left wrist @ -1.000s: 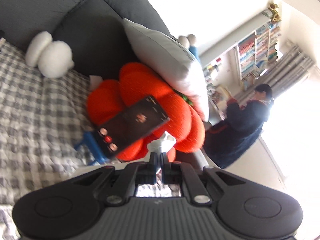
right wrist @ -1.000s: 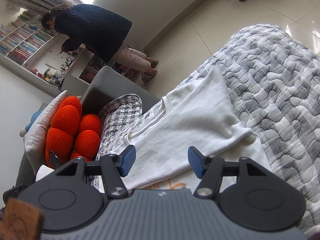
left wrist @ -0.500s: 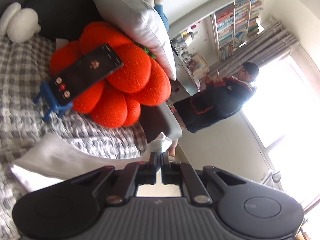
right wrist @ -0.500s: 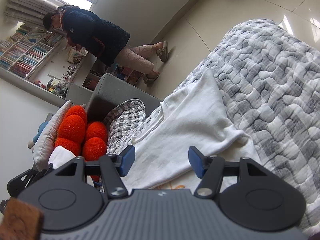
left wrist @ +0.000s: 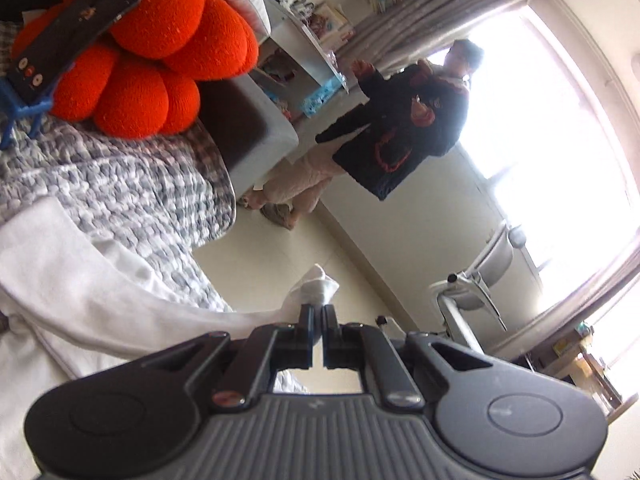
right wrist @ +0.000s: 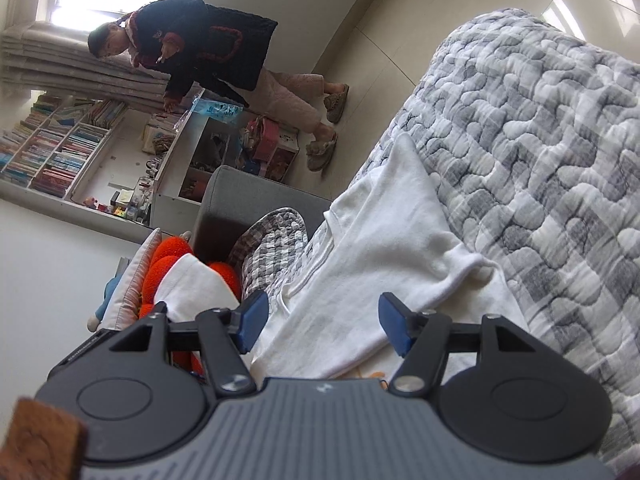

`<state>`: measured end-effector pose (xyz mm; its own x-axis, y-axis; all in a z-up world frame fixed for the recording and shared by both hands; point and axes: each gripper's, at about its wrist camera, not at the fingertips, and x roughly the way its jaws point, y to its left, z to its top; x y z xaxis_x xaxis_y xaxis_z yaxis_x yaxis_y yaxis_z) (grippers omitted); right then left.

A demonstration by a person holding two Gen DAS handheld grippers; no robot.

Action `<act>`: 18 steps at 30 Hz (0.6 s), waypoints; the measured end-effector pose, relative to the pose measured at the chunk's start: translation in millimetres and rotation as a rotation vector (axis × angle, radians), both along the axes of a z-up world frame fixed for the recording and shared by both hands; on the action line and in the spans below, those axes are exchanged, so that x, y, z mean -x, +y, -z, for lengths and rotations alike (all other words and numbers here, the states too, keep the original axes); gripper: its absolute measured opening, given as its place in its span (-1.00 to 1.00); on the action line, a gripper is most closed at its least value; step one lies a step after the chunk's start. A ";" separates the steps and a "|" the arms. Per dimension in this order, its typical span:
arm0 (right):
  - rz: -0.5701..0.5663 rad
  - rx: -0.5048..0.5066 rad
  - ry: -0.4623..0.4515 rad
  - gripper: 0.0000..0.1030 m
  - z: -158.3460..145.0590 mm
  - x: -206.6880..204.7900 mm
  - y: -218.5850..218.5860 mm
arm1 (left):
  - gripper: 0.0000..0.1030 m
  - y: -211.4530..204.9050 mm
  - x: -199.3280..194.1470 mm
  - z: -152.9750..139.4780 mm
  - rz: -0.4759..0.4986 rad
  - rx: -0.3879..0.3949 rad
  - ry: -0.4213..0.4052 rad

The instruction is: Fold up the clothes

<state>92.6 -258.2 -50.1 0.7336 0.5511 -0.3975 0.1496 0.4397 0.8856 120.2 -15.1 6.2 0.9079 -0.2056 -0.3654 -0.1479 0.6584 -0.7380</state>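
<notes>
On the quilt [right wrist: 540,128] the white shirt [right wrist: 380,248] lies half folded. Its corner has been swung away from the orange cushion [left wrist: 152,52] and out past the sofa edge, pinched tight in the left gripper [left wrist: 316,312]. The right gripper [right wrist: 320,320] hangs above the shirt, fingers spread, nothing held. A fold-over looks underway.

Soft white cloth shirt [right wrist: 360,256] on puffy quilted blanket [right wrist: 540,152]

phone [left wrist: 72,32] cut off (left edge), book titles [right wrist: 60,152] unreadable
</notes>
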 end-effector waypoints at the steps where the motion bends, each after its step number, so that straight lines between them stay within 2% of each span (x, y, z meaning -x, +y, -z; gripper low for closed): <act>1: 0.003 -0.011 0.002 0.27 0.6 0.2 -1.4 | -0.94 -3.6 -1.9 4.2 0.029 0.006 0.014; 8: 0.032 -0.123 0.011 0.29 8.6 2.1 -9.7 | -0.94 -26.8 -8.8 32.8 0.201 0.032 0.095; 14: 0.071 -0.232 0.032 0.32 19.4 3.7 -18.6 | -0.94 -39.9 -7.8 54.5 0.292 0.045 0.182; 18: 0.083 -0.254 0.048 0.32 22.9 3.8 -17.8 | -0.94 -45.6 -9.0 61.5 0.346 0.007 0.219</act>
<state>88.8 -276.0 -73.0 0.7641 0.5764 -0.2898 0.2203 0.1892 0.9569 129.2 -60.7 -55.3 0.6856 -0.4880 -0.5402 -0.0732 0.6921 -0.7181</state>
